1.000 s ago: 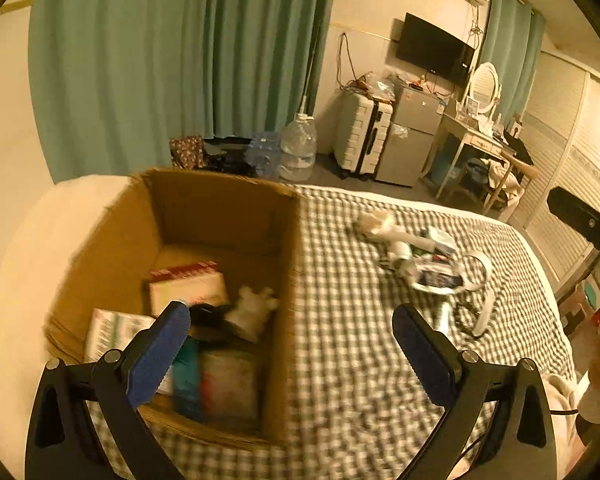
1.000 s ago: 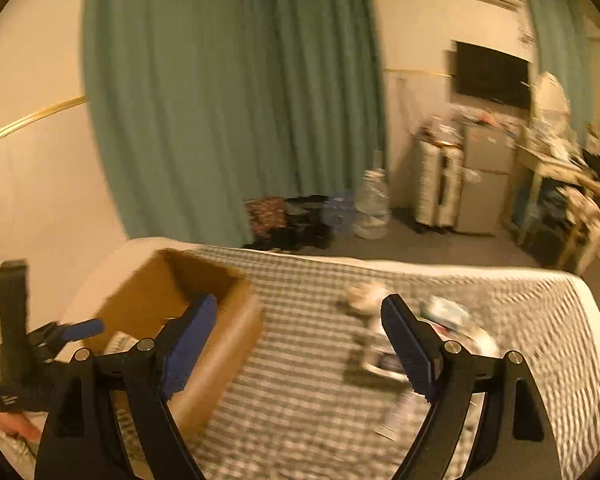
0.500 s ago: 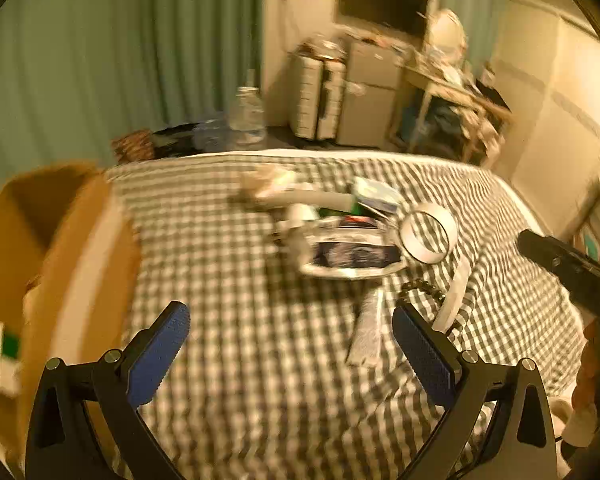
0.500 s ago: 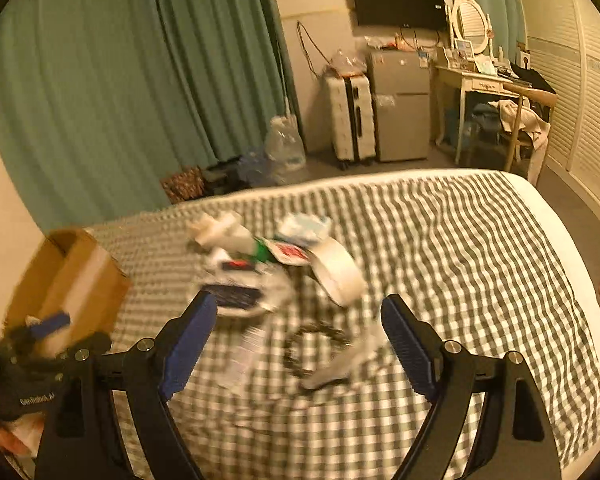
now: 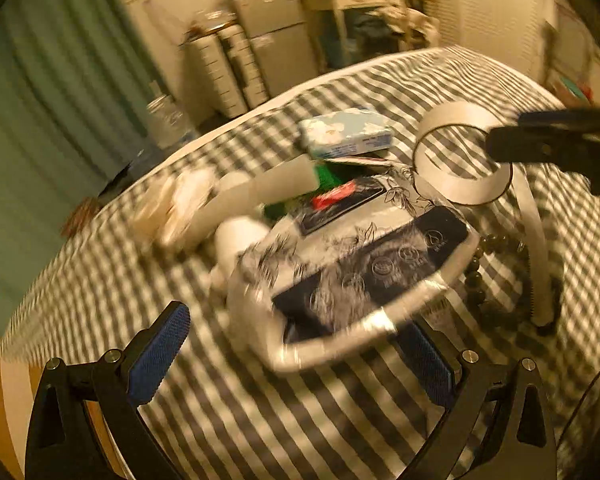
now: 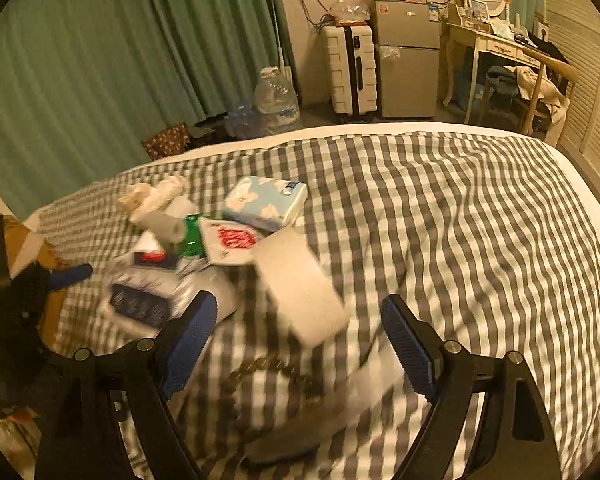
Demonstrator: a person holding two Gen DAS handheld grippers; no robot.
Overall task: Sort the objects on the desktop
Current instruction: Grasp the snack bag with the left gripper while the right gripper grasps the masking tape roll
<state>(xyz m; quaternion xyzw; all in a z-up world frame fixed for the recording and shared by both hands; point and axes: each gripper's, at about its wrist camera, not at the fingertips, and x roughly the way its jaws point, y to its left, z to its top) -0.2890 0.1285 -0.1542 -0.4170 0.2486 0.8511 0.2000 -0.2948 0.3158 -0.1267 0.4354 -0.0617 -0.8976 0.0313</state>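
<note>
A pile of objects lies on the checked bedspread (image 6: 460, 216). A clear flower-printed pouch (image 5: 352, 264) with dark items inside lies just ahead of my open, empty left gripper (image 5: 296, 356). Behind it are a white tube (image 5: 260, 192), a blue tissue pack (image 5: 346, 132) and a wide tape roll (image 5: 464, 156). My open, empty right gripper (image 6: 296, 344) hovers over the tape roll (image 6: 300, 284) and a dark bead bracelet (image 6: 272, 376). The tissue pack (image 6: 266, 200) and pouch (image 6: 148, 300) also show in the right wrist view. The right gripper (image 5: 556, 144) shows at the left view's right edge.
A cardboard box (image 6: 28, 248) stands at the bed's left edge, partly behind the left gripper (image 6: 20, 304). A white strip (image 5: 536, 248) lies beside the bracelet (image 5: 484, 280). Beyond the bed are green curtains (image 6: 120, 60), a water jug (image 6: 274, 96), a suitcase (image 6: 350, 68) and a fridge (image 6: 408, 60).
Both grippers have swung from the cardboard box toward the pile and dropped closer to it. The left now faces the pouch, the right the tape roll. Both stay open.
</note>
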